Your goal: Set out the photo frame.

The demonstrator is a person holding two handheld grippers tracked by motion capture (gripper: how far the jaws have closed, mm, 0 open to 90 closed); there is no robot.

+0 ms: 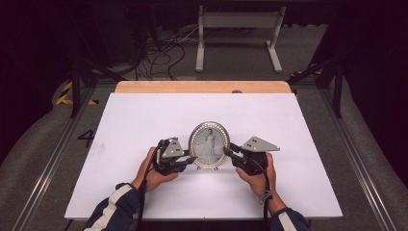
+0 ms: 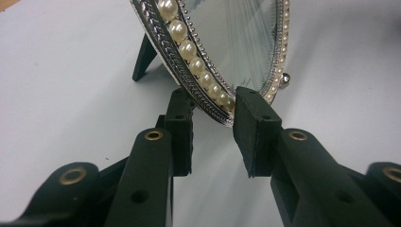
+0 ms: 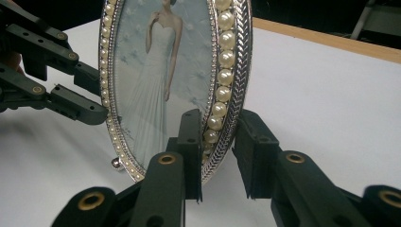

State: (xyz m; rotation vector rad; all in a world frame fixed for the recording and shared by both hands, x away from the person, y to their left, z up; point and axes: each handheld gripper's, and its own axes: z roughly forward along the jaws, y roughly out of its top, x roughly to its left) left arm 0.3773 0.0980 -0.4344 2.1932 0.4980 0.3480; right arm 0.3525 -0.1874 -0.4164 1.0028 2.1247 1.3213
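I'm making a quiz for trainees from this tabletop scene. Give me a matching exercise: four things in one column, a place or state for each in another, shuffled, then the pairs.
Things:
1. oval photo frame
2. left hand-held gripper
3. right hand-held gripper
4. black prop leg

Places or states:
A. jaws astride the frame's right rim
B. behind the frame, foot on the white table
C. upright between both grippers
D. jaws astride the frame's left rim

Pairs: 1-C, 2-D, 3-A, 4-B
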